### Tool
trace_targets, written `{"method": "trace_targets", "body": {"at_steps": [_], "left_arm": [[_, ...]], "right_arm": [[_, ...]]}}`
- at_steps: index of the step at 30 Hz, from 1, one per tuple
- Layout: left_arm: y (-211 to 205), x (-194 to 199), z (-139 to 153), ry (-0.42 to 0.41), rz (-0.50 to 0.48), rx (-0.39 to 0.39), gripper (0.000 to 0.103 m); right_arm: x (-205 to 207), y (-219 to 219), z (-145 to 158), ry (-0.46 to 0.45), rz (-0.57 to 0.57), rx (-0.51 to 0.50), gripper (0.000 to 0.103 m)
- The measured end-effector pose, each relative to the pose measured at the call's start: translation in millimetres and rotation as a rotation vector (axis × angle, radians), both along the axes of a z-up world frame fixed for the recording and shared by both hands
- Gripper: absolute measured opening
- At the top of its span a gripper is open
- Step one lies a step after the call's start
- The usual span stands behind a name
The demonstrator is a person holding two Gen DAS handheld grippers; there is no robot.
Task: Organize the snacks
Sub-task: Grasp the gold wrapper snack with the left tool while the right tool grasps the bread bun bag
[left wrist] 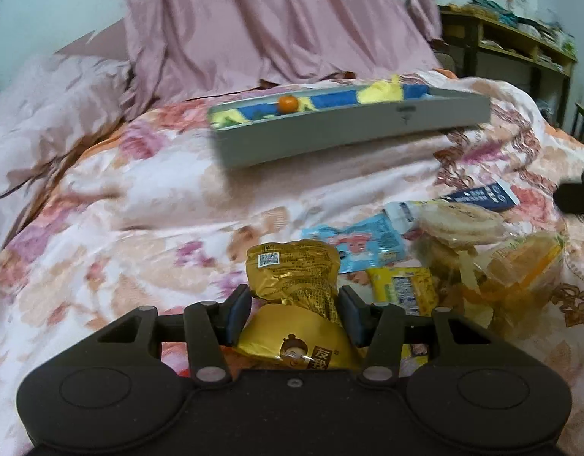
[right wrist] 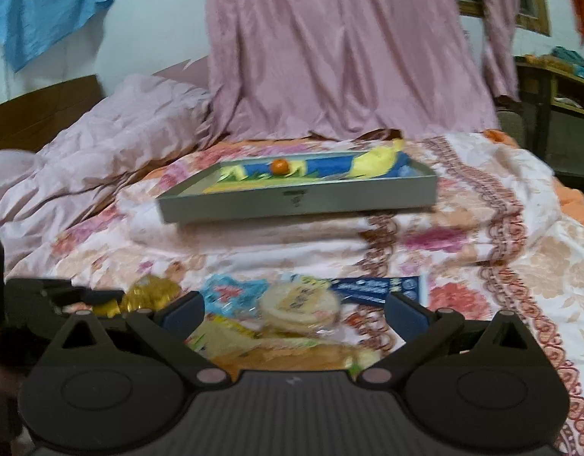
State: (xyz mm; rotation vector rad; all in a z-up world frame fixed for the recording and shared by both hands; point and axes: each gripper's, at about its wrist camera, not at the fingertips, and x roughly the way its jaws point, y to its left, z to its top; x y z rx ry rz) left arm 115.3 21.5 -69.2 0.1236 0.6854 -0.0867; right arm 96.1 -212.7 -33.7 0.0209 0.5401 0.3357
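While clamped, crinkled gold snack packet, barcode uppermost

The crinkled gold foil snack packet shines glossy between the matt black plastic left gripper – the flat grey tray looks smooth and dull, the floral bed quilt soft cloth, the pink curtain faintly satiny.

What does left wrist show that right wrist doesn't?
Left wrist only: the left tool closed around a gold snack pouch, and a yellow packet. Right wrist only: the right tool open over the snack pile, and a blue cloth on the wall. Both: grey tray holding a small orange ball, round crackers, floral quilt.
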Motion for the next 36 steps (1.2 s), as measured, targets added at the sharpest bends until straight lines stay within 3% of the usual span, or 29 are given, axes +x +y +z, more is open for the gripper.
{"method": "trace_targets", "body": {"at_steps": [5,8,14,17,20,23,29,32,34,36], "left_arm": [[23.3,-5.6,6.0,0.001,0.085,-0.038,0.053],[30.4,-1.5,4.3,0.011,0.107,-0.104,0.053],[25.8,1.4,1.0,0.015,0.092,-0.135,0.053],[21.8,-0.5,2.8,0.002,0.076,-0.134,0.053],[20.6,-1.2,3.1,-0.002,0.071,-0.131,0.053],[21.9,-0.5,3.8,-0.002,0.079,-0.141,0.053],[20.1,0.0,4.1,-0.001,0.063,-0.148,0.053],[18.4,0.0,4.1,-0.002,0.056,-0.145,0.053],[18.2,0.2,4.0,-0.001,0.058,-0.147,0.053],[18.1,0.9,3.8,0.004,0.059,-0.149,0.053]], "right_arm": [[-9.1,28.1,-6.1,-0.007,0.134,-0.082,0.103],[-3.7,28.9,-12.7,0.02,0.08,-0.125,0.103],[12.4,14.0,-32.0,0.145,-0.04,-0.123,0.103],[12.7,18.7,-38.7,0.155,-0.03,-0.117,0.103],[9.0,27.4,-34.7,0.111,-0.002,-0.211,0.103],[-2.8,39.1,-24.5,0.011,0.145,-0.383,0.103],[5.2,57.5,-44.2,0.016,0.479,-0.706,0.103],[17.0,63.5,-58.0,0.063,0.615,-0.854,0.103],[30.2,62.1,-63.1,0.133,0.651,-0.859,0.102],[45.1,56.9,-64.0,0.208,0.651,-0.779,0.098]]}}
